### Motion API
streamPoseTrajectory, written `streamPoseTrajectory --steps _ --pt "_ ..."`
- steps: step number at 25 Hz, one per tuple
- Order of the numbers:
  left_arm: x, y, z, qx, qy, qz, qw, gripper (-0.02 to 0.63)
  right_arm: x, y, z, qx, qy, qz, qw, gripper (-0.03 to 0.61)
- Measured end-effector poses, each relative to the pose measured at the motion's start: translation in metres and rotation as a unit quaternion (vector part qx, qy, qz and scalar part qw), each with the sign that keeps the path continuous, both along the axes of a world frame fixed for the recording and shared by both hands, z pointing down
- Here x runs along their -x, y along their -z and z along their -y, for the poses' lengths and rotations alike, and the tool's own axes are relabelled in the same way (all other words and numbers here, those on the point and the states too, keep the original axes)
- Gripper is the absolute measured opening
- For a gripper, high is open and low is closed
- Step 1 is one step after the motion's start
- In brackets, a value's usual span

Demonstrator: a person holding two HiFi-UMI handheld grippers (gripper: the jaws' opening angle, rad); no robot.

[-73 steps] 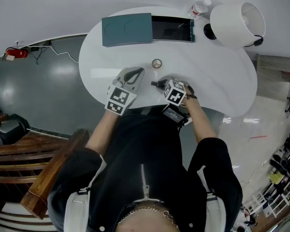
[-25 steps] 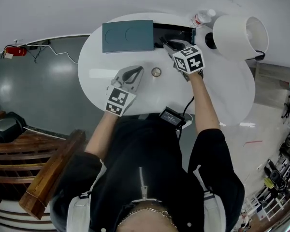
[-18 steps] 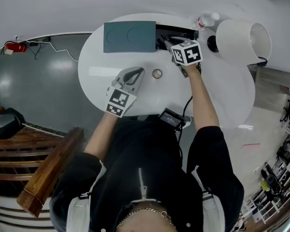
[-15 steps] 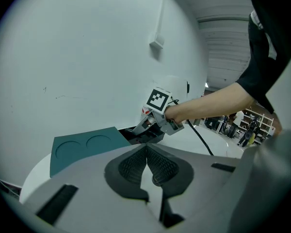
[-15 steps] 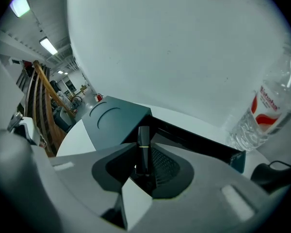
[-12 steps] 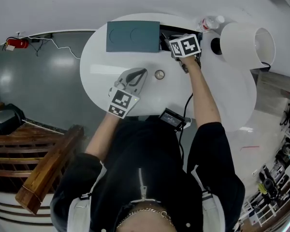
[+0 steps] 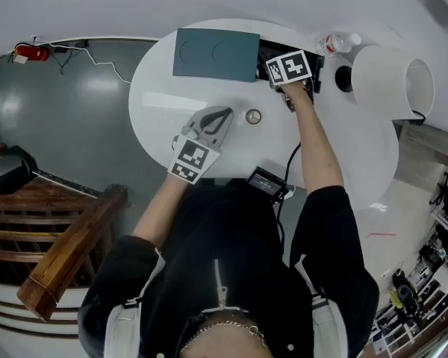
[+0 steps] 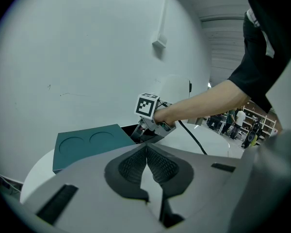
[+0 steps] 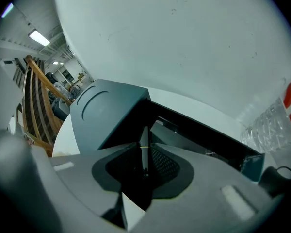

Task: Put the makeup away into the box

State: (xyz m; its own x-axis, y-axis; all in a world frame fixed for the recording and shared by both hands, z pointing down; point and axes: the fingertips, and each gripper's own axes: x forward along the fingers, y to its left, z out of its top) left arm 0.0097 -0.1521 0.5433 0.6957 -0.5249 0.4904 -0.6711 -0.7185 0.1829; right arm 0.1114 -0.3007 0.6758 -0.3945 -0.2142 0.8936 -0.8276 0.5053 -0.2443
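The teal box (image 7: 311, 60) stands open at the table's far side, its lid (image 7: 216, 53) lying flat to the left of it. My right gripper (image 7: 282, 57) points steeply down into the box's dark inside (image 9: 184, 130). It is shut on a slim dark makeup stick (image 9: 144, 154) with a thin gold ring, which stands upright between the pads. My left gripper (image 7: 222, 114) rests on the white table (image 7: 164, 103) nearer to me, shut and holding nothing, tips touching (image 8: 146, 152). A small round compact (image 7: 253, 116) lies just right of its tips.
A white lamp shade (image 7: 392, 80) and a plastic water bottle (image 7: 345, 42) stand right of the box. A black device (image 7: 266, 182) with a cable sits at the table's near edge. The table's rounded left edge drops to a grey floor.
My right gripper has gone from the table's near edge to the box and sunk into its opening, tilting further down with the stick. The left gripper has stayed put.
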Motion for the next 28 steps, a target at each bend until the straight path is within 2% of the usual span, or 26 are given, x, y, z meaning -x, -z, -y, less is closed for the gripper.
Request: streamPoseTrajectory --steps 9,17,20,21,23,25,28 --pt "0.004 0.0 -0.006 0.002 0.004 0.0 1.0 0.014 0.0 -0.004 0.0 0.004 -0.002 -0.003 1.0 0.089" --pt "0.013 0.001 -0.011 -0.001 0.008 0.003 1.0 0.014 -0.007 0.024 0.014 -0.057 -0.043 0.016 0.997 0.118" --pt "0.014 0.004 -0.011 -0.005 0.008 0.0 1.0 0.014 -0.007 0.045 0.014 -0.088 -0.049 0.028 0.994 0.056" --pt "0.014 0.005 -0.011 -0.006 0.007 0.0 1.0 0.014 -0.006 0.053 0.013 -0.102 -0.047 0.036 0.993 0.021" --pt "0.013 0.008 -0.011 -0.01 0.004 -0.001 0.9999 0.014 0.001 0.07 0.01 -0.132 -0.033 0.062 0.989 0.005" --pt "0.012 0.01 -0.012 -0.014 0.001 -0.002 0.9999 0.014 0.01 0.086 0.003 -0.156 -0.011 0.084 0.984 0.005" --pt "0.011 0.013 -0.013 -0.019 -0.005 -0.004 0.9998 0.014 0.015 0.102 -0.007 -0.178 0.004 0.09 0.98 0.005"
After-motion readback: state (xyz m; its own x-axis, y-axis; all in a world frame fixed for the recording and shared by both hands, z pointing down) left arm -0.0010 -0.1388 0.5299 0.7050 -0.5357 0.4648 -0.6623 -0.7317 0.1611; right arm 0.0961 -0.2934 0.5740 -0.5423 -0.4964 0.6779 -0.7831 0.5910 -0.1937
